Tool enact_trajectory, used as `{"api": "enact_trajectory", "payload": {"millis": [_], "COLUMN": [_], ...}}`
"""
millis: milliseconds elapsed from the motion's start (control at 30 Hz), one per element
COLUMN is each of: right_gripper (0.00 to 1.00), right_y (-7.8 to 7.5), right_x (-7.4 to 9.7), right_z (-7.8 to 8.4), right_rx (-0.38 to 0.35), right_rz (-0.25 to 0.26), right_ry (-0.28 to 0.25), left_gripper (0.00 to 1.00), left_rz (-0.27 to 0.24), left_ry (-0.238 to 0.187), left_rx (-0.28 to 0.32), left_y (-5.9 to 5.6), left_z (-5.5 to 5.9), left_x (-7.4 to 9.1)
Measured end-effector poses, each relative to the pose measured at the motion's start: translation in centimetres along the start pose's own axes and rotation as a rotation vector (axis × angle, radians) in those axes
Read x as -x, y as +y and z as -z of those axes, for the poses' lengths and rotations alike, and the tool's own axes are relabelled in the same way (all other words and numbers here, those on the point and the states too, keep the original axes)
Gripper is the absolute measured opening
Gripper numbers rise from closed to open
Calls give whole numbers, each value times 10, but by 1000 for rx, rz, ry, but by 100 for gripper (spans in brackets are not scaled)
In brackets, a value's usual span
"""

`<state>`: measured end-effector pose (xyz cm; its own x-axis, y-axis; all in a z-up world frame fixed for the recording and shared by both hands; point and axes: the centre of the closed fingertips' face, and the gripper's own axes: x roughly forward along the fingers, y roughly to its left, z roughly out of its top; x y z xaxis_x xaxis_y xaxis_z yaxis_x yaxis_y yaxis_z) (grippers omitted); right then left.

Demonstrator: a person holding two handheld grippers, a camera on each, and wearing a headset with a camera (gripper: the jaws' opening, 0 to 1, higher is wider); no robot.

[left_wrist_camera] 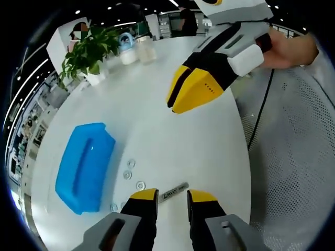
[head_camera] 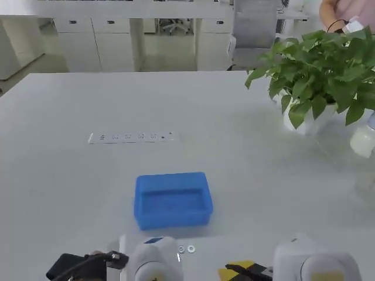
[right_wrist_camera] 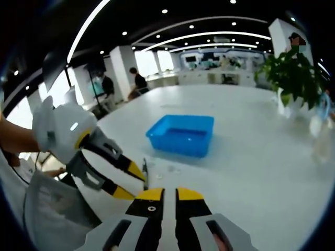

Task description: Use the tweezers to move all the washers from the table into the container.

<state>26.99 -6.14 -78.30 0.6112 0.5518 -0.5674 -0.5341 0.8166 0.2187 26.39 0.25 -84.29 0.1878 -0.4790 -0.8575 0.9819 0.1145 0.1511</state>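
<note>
Left claw [left_wrist_camera: 172,196] released, jaws apart, with the tweezers [left_wrist_camera: 174,192] lying on the worktop [head_camera: 263,175] between their tips, at the near edge. Right claw [right_wrist_camera: 169,194] clenched, jaws together. Washers [left_wrist_camera: 131,163] lie loose just beyond, beside the blue container [head_camera: 173,199]. Potted plant [head_camera: 322,76] stands farther back, by the right edge.

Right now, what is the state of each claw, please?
Left claw: open, with the tweezers lying between its jaws.
Right claw: closed, holding nothing.
</note>
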Motion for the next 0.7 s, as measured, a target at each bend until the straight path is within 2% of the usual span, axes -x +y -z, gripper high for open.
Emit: {"api": "enact_trajectory", "payload": {"millis": [100, 167, 200, 233, 267, 333, 367, 400, 467, 500, 567, 700], "right_gripper": [4, 4, 4, 4, 4, 4, 4, 4, 4, 3, 3, 2], "right_y": [0, 0, 0, -1, -1, -1, -2, -2, -2, -1, 0, 0], "right_x": [0, 1, 1, 1, 1, 1, 2, 2, 2, 2, 2, 1], "right_z": [1, 1, 1, 1, 1, 1, 1, 1, 2, 2, 2, 5], "right_rx": [-17, -23, -23, -22, -22, -25, -28, -31, -37, -40, -37, -22], "right_rz": [-2, -2, -2, -1, 1, 2, 3, 3, 2, -1, -3, 1], "right_ry": [1, 1, 0, 0, 3, 0, -3, -3, -1, -1, 2, 15], "left_gripper": [18, 16, 16, 16, 18, 18, 17, 17, 18, 18, 17, 15], "left_rz": [29, 55, 95, 106, 130, 114, 112, 118, 129, 141, 153, 192], "left_ry": [34, 52, 67, 72, 104, 118, 100, 111, 162, 140, 168, 167], "left_rx": [-63, -75, -110, -116, -134, -186, -200, -194, -224, -253, -276, -276], "left_y": [1, -1, -6, -7, -10, -6, -5, -5, 0, 0, 3, 2], "left_z": [4, 6, 8, 9, 14, 15, 10, 11, 17, 11, 13, 11], "left_x": [-5, -9, -11, -12, -13, -16, -15, -16, -16, -17, -17, -17]}}
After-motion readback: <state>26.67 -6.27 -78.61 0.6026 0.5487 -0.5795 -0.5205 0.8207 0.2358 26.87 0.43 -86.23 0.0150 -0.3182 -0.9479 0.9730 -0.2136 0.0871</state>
